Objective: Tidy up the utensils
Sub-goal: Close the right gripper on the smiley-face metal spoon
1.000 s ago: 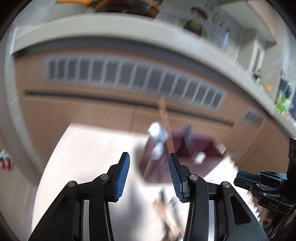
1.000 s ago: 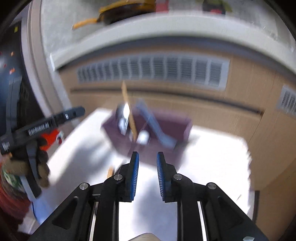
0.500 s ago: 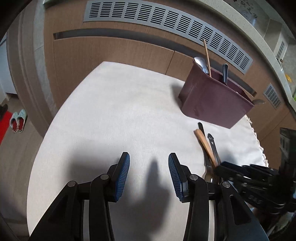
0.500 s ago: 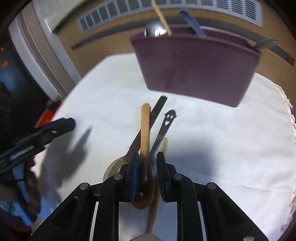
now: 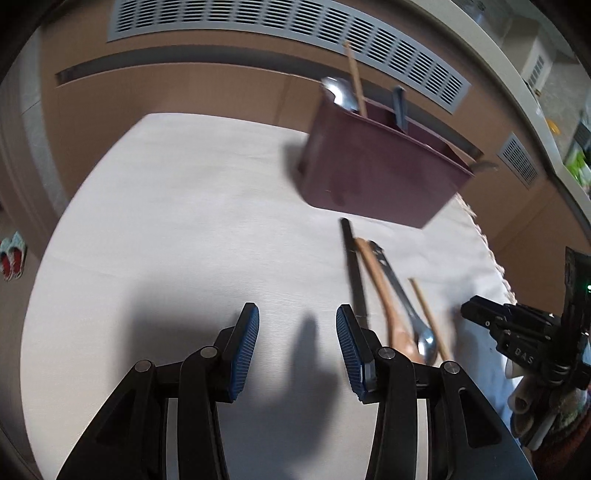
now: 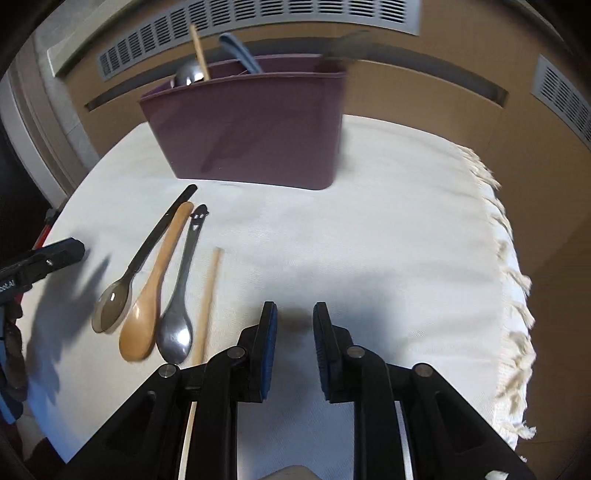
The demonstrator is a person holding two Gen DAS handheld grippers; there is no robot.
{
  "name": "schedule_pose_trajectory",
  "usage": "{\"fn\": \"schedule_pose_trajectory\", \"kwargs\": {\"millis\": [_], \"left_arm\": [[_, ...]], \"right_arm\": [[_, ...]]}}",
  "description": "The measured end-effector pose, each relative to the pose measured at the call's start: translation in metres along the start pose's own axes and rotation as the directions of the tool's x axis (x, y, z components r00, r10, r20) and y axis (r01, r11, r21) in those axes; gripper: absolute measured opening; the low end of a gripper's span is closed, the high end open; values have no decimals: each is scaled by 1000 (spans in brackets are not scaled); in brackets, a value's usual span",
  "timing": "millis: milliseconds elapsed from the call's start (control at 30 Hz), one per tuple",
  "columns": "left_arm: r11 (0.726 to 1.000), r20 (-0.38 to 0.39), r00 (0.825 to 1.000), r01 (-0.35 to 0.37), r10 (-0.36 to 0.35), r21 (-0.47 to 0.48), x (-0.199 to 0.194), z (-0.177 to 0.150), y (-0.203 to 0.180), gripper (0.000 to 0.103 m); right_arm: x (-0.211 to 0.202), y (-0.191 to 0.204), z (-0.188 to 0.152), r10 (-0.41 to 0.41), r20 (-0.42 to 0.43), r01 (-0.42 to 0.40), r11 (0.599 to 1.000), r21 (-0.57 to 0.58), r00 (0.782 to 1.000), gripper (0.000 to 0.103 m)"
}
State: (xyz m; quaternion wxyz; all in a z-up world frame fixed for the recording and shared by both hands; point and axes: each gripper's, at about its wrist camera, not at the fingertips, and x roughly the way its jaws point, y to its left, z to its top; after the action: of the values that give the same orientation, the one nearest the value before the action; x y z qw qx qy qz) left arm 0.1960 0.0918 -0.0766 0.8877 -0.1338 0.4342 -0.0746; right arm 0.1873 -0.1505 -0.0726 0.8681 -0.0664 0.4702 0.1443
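Observation:
A maroon utensil holder (image 6: 255, 125) stands at the far side of the white cloth and holds a metal spoon, a chopstick and a grey handle; it also shows in the left wrist view (image 5: 376, 173). In front of it lie a dark translucent spoon (image 6: 136, 266), a wooden spoon (image 6: 151, 291), a metal spoon (image 6: 181, 295) and a wooden chopstick (image 6: 208, 306). My right gripper (image 6: 294, 347) is open and empty, just right of the chopstick. My left gripper (image 5: 297, 350) is open and empty, left of the utensils (image 5: 391, 302).
The round table wears a white cloth (image 6: 369, 251) with a fringe (image 6: 513, 280) at its right edge. Brown cabinets with grey vents (image 5: 280, 33) stand behind it. Slippers (image 5: 11, 254) lie on the floor at the left.
Both grippers tilted down from the cabinets to the table. The right gripper then shifted right, off the spoons, and backed away from the holder. The left gripper moved nearer the utensils.

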Motion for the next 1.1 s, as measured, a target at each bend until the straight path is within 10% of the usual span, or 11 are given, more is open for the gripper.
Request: {"fn": "schedule_pose_trajectory", "kwargs": {"millis": [233, 567, 1100], "left_arm": [[996, 26, 997, -73, 72, 42, -4, 2, -4, 45], [998, 4, 998, -64, 64, 24, -7, -5, 9, 45], [996, -11, 999, -43, 44, 76, -3, -3, -12, 45]], "right_arm": [[1, 51, 6, 154, 6, -152, 978, -144, 988, 20], [45, 83, 33, 25, -11, -26, 978, -206, 1000, 11], [8, 14, 27, 53, 33, -51, 998, -42, 998, 7]]}}
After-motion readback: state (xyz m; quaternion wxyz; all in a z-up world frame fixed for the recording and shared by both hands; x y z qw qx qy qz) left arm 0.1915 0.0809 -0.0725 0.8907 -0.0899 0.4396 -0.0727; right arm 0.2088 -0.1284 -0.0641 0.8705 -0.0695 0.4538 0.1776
